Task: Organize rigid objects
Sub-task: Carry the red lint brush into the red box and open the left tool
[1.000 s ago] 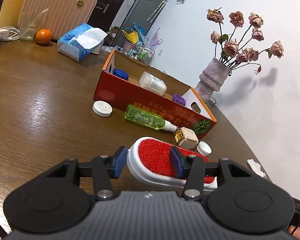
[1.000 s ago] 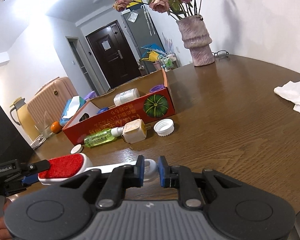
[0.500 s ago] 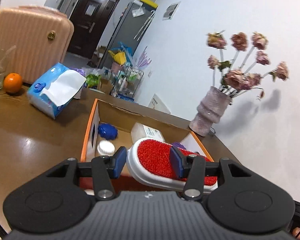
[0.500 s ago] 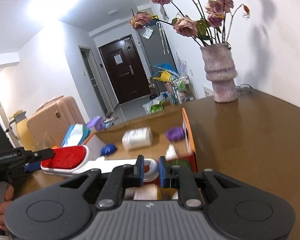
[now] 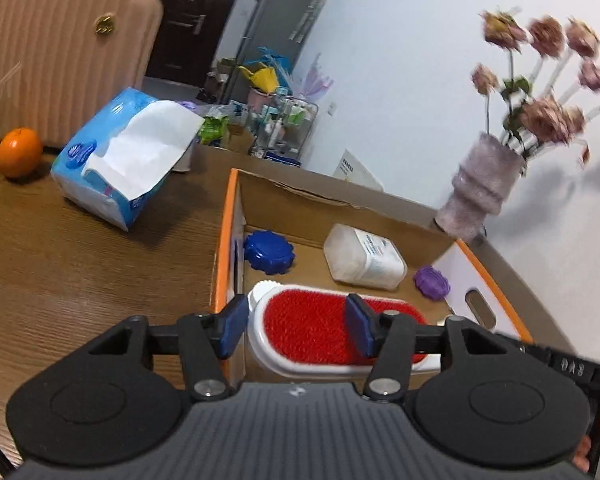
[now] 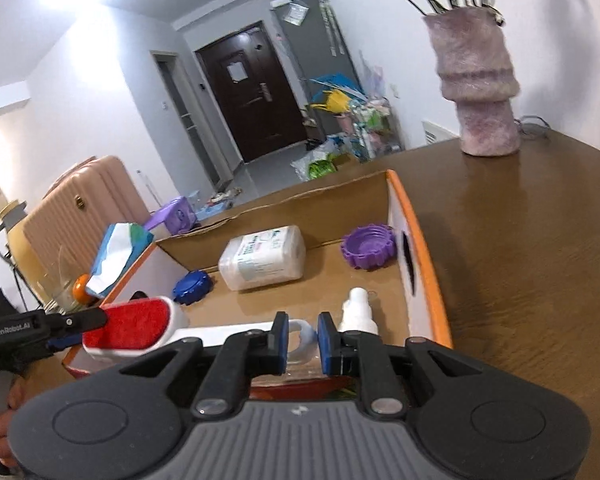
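Observation:
A white lint brush with a red pad (image 5: 316,330) is held by both grippers over the open cardboard box (image 5: 230,216). My left gripper (image 5: 294,330) is shut on its red head. My right gripper (image 6: 302,340) is shut on the ring end of its white handle (image 6: 300,338); the head shows at the left in that view (image 6: 134,326). Inside the box lie a white bottle (image 5: 362,258), a blue cap (image 5: 270,250), a purple cap (image 5: 432,282) and a white-capped spray bottle (image 6: 358,312).
A blue tissue pack (image 5: 120,160) and an orange (image 5: 18,152) sit on the wooden table (image 5: 80,272) left of the box. A pink vase of dried roses (image 5: 482,192) stands behind the box at the right. A pink suitcase (image 5: 60,44) is beyond the table.
Both grippers have carried the brush up off the table and forward over the box. The box interior now lies directly under the brush.

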